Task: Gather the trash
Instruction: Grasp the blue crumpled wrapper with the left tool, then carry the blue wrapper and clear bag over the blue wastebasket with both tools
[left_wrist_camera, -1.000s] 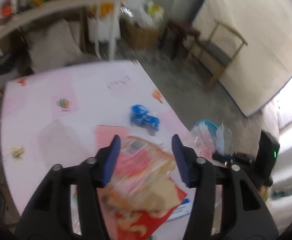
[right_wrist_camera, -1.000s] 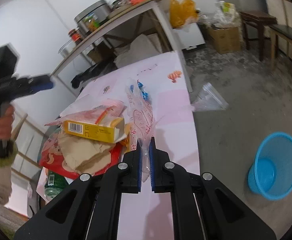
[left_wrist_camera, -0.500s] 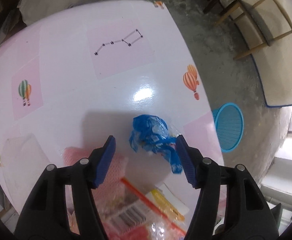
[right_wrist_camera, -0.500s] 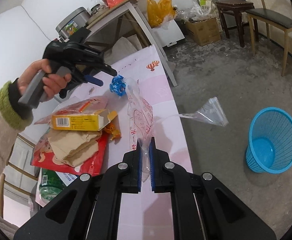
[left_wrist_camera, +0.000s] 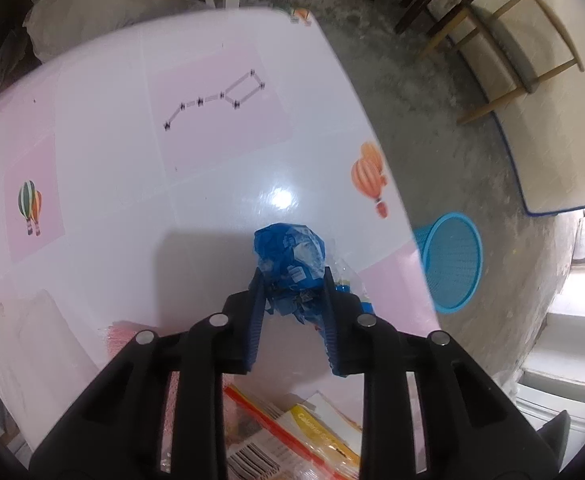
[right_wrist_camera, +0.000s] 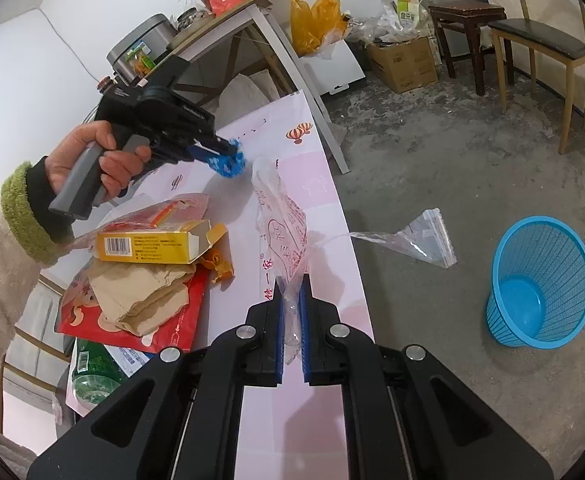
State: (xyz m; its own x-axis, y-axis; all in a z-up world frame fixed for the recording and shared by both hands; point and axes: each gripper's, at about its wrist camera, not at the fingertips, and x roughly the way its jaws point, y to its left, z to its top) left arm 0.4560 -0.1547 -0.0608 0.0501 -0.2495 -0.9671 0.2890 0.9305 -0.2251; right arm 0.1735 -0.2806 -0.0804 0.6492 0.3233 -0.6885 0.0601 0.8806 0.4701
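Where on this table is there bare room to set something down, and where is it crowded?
The bare stretch of the table lies beyond the crumpled blue wrapper, around the star-line print out to the far edge. Another strip runs along the floor-side edge beside the clear printed bag. Crowded: the near end, with the yellow box, brown paper and red packet.

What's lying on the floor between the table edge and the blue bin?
In the right wrist view, one clear zip bag sits between the table edge and the blue bin; otherwise the floor there is bare concrete.
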